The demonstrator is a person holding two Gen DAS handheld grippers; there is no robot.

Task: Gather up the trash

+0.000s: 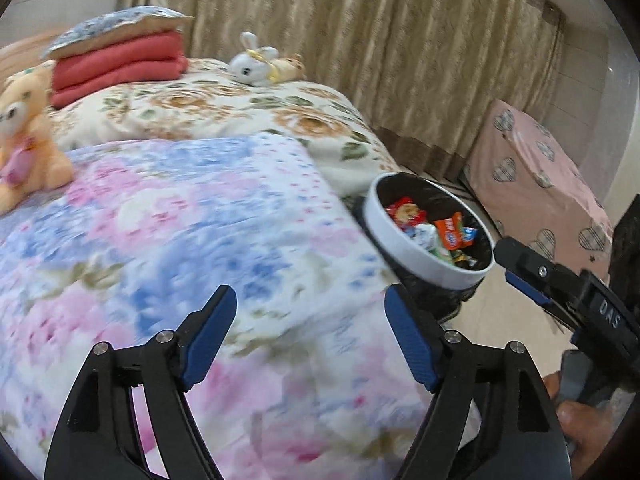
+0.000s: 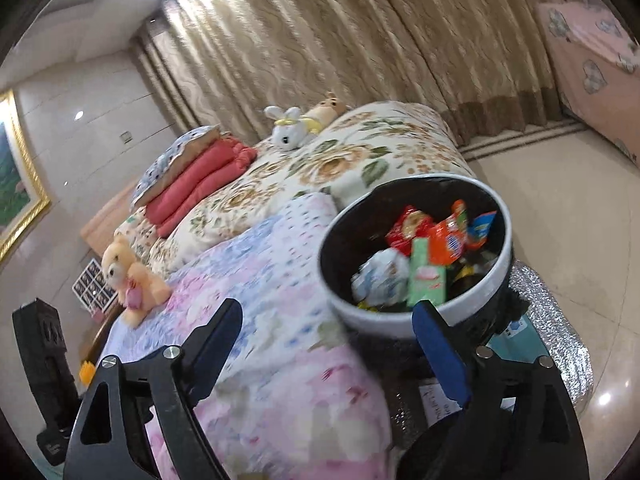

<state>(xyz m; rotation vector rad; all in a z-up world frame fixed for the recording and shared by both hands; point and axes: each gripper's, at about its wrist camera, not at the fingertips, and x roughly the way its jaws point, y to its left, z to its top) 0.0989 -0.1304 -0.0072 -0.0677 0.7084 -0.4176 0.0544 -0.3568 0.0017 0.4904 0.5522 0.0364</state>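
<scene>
Beige curtains (image 2: 360, 40) filled the top of both views, w/ pale floor tile (image 2: 560, 220) open at right. The bed (image 1: 220, 112) took the left and centre, its pastel quilt (image 1: 160, 240) edge ending just beside the trash bin (image 1: 424, 256) at centre right. The bin's white rim stood close against the quilt corner, wrappers (image 2: 436, 236) piled inside. A pink-covered box (image 1: 532, 176) sat farther right, apart from the bin, floor between. Teddy bear (image 1: 24, 140) at left edge, white bunny (image 1: 254, 60) upper centre. Left gripper (image 1: 310, 328) was spread wide over the quilt, nothing between its fingers. Right gripper (image 2: 326, 344) was likewise released, empty, one finger (image 2: 440, 352) overlapping the bin's near rim in the picture.
</scene>
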